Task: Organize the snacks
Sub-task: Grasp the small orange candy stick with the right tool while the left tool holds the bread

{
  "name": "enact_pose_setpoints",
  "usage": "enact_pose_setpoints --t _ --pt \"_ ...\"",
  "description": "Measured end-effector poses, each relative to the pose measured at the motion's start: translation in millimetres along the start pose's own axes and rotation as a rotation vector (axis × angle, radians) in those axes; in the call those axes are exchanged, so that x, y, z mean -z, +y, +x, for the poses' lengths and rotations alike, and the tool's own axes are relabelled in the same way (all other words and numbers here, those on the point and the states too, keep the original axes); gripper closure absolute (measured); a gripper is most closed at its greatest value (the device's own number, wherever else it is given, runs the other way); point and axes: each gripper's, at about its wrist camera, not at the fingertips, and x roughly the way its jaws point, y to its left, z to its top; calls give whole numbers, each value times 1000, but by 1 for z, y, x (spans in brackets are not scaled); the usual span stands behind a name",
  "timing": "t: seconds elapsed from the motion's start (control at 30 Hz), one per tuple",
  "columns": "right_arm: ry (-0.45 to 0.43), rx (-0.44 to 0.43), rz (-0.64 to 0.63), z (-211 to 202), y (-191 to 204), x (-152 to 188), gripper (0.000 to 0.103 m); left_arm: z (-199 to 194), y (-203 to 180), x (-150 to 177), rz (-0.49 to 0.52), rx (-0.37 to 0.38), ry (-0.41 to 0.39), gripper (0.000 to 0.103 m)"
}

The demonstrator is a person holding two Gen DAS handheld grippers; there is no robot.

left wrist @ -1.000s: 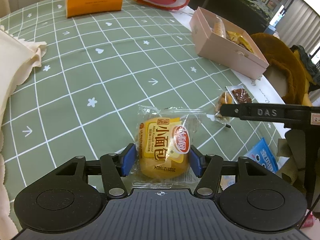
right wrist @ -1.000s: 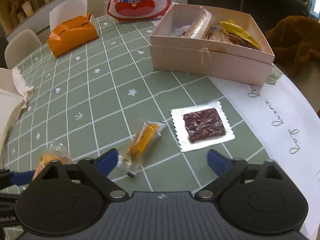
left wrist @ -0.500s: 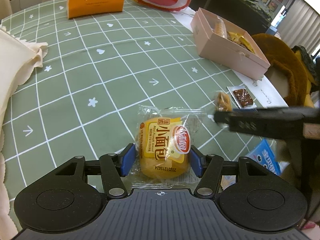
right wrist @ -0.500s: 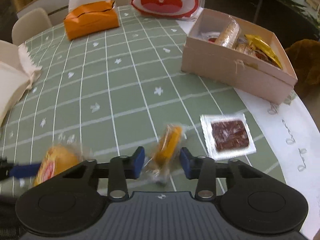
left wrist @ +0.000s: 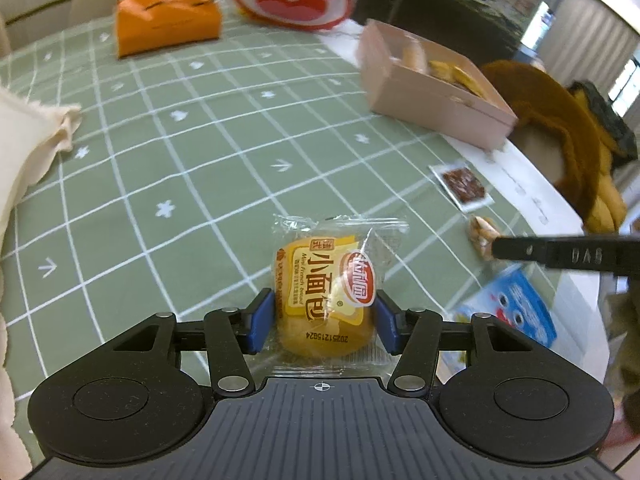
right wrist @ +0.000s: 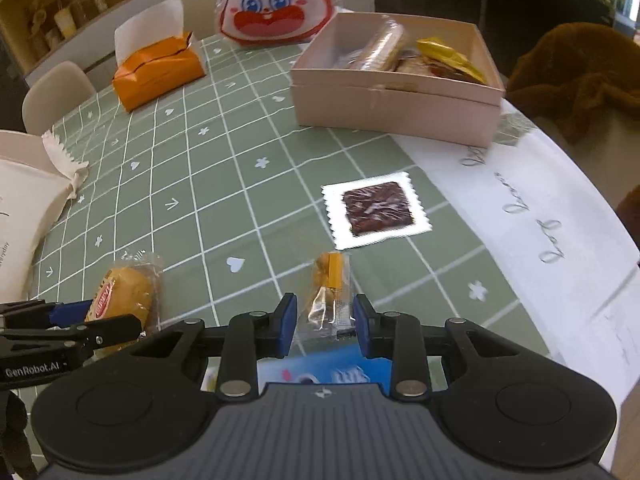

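Right wrist view had the action: the right claw (right wrist: 325,322) had just snapped down narrow on the small orange-wrapped candy (right wrist: 330,292), its blue pads squeezing the clear tail of the wrapper, the candy's long axis running straight out ahead along the fingers. From there the pink snack box (right wrist: 394,110) lay ahead and a little to the right, across the green checked counter (right wrist: 224,184), with the foil brownie packet (right wrist: 376,210) flat on the cloth in between (that one was not yet picked up). That box looked like the place to carry the candy, and the right hand was plainly the nearer one to it.

Over on the left wrist view, the left claw (left wrist: 325,326) had just been closing a bit around the yellow mini bread packet (left wrist: 326,300), which sat upright between the pads; they seemed to pinch its sides, bun lengthwise along the fingers.
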Motion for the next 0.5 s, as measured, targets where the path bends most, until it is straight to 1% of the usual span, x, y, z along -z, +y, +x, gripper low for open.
enact_pose_setpoints --t 0.03,0.1,0.2,0.27,0.33,0.37,0.43,0.47,0.5 --pt "0 -3 7 -3 -3 1 81 -1 -5 1 16 2 -3 45" --pt "-2 -12 22 -12 -12 2 81 -6 -15 1 38 12 -17 45" --pt "-28 -17 26 -28 -24 -2 81 -13 -29 -8 55 29 -42 45" --pt "-39 -20 19 -35 -32 -7 81 -14 -36 -16 49 33 -40 45" --pt "-29 -26 15 -36 -40 -11 80 -11 -39 -20 31 24 -27 45" --pt "-20 -28 24 -35 -44 -11 78 -9 -40 -21 23 18 -18 45" --pt "2 -64 57 -29 -51 -12 66 -3 -43 -19 12 -4 7 45" --pt "4 -77 74 -26 -52 -11 63 0 -44 -17 8 -15 21 45" --pt "7 -87 85 -21 -52 -11 58 1 -44 -15 6 -21 32 45"
